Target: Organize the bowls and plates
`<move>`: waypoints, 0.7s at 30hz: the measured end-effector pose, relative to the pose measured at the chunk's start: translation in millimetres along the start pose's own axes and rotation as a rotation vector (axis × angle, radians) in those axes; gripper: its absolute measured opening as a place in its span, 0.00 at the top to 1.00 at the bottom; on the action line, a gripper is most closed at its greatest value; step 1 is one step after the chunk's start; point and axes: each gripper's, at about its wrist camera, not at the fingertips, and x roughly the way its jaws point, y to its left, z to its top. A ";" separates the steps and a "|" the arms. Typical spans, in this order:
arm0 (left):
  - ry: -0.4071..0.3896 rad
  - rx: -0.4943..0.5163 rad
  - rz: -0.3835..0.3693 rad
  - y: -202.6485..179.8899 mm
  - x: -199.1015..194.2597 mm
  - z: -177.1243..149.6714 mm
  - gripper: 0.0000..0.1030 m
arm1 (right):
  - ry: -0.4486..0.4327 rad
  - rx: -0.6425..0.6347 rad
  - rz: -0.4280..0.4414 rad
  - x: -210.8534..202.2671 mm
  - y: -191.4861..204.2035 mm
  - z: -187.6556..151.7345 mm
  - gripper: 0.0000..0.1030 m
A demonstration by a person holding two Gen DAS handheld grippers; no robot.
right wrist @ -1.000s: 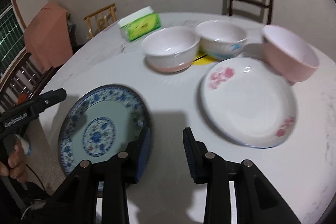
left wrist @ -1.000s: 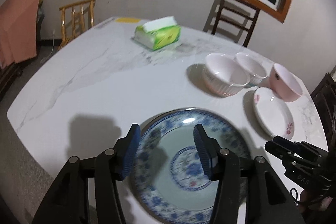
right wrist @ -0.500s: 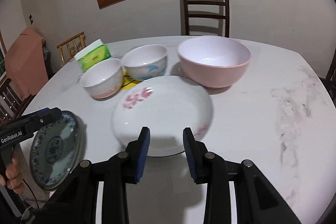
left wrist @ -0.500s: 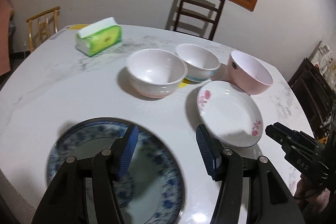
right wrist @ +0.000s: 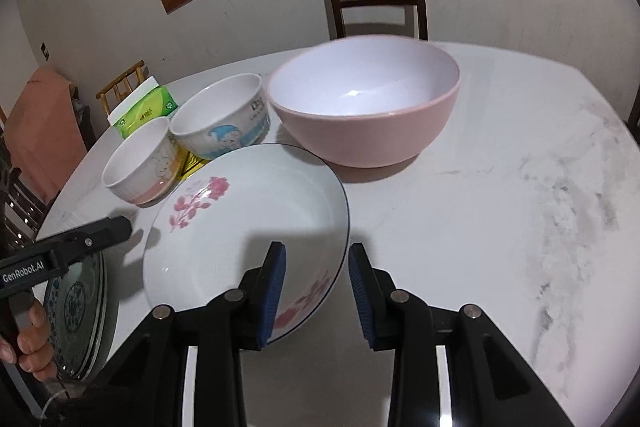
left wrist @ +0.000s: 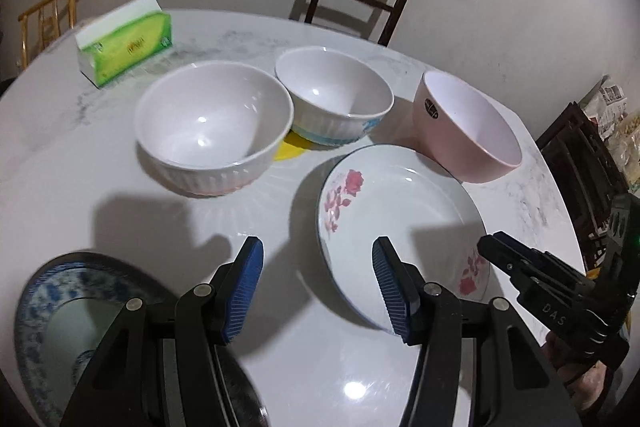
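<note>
A: What is on the marble table [right wrist: 500, 187]?

B: From the right wrist camera, a white plate with pink flowers [right wrist: 244, 227] lies just ahead of the right gripper [right wrist: 316, 287]. The pink bowl [right wrist: 364, 107] sits at twelve o'clock from the plate, a white bowl with a blue cartoon [right wrist: 222, 121] at eleven, and a ribbed white bowl [right wrist: 138, 163] at ten. A green tissue pack [right wrist: 144, 111] stands beyond them.

A: And the jaws of the right one?

B: Parted by a modest gap, with nothing gripped. The plate's near rim lies in line with that gap, the left pad over the plate's inside, the right pad outside it. Whether a pad touches the rim, I cannot tell.

A: The left gripper [left wrist: 316, 287]?

B: Standing about half open, empty, over bare table between the flowered plate at two o'clock and a blue-patterned plate [left wrist: 60, 311] at eight o'clock, near the table's edge.

A: Is a person visible?

B: A hand [right wrist: 28, 343] grips the left tool's handle at the lower left of the right wrist view.
</note>
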 end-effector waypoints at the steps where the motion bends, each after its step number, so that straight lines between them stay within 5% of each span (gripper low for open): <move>1: 0.006 -0.004 -0.001 -0.4 3.7 1.9 0.50 | 0.006 0.008 0.011 3.9 -2.5 0.9 0.68; 8: 0.055 -0.018 0.005 -4.8 28.7 5.4 0.55 | 0.035 0.052 0.060 25.1 -15.5 4.3 0.68; 21: 0.108 -0.018 -0.008 -7.9 51.8 2.6 0.81 | 0.042 0.031 0.093 36.3 -15.2 8.5 0.68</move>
